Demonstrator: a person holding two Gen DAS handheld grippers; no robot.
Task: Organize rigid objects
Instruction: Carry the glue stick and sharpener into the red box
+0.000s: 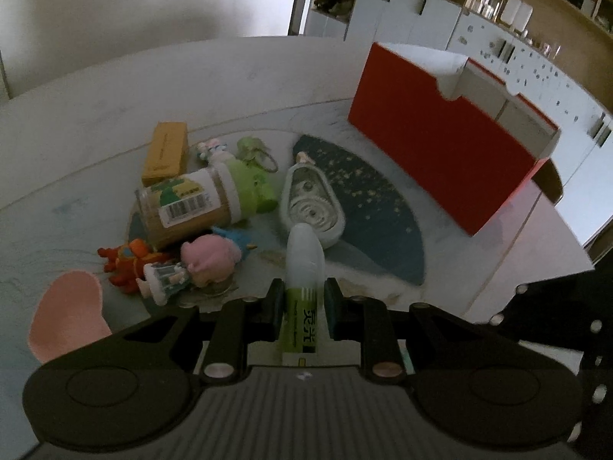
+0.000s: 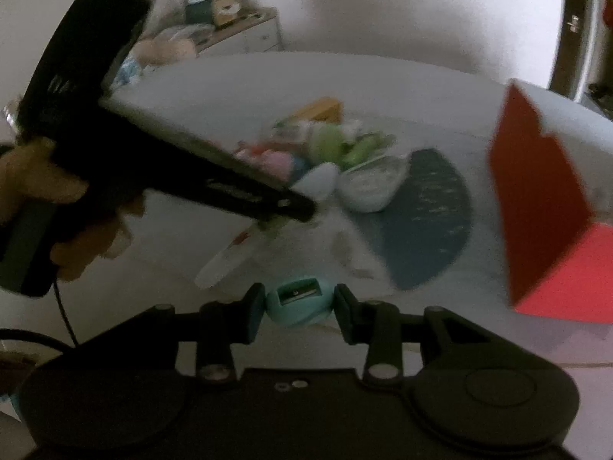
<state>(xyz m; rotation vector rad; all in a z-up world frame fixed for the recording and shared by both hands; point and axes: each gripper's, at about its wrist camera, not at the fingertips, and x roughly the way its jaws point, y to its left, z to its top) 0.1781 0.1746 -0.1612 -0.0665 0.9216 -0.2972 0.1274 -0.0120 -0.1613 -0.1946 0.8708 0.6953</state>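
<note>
My left gripper (image 1: 302,297) is shut on a green-and-white glue stick (image 1: 302,268) with a translucent cap, held above the table. My right gripper (image 2: 299,303) is shut on a teal round pencil sharpener (image 2: 297,306). A red open box (image 1: 448,153) stands at the right; it also shows in the right wrist view (image 2: 536,191). A pile of small things lies left of the box: a toothpick jar (image 1: 187,207), a yellow box (image 1: 164,153), a white tape dispenser (image 1: 310,203), a pink figure (image 1: 210,260), an orange toy (image 1: 130,260). The left gripper body (image 2: 153,161) crosses the right wrist view.
A dark blue patterned mat (image 1: 375,214) lies under the tape dispenser on the round pale table (image 1: 115,96). White cabinets (image 1: 421,11) and shelves stand behind. A pink shape (image 1: 65,314) lies at the near left. The right wrist view is blurred.
</note>
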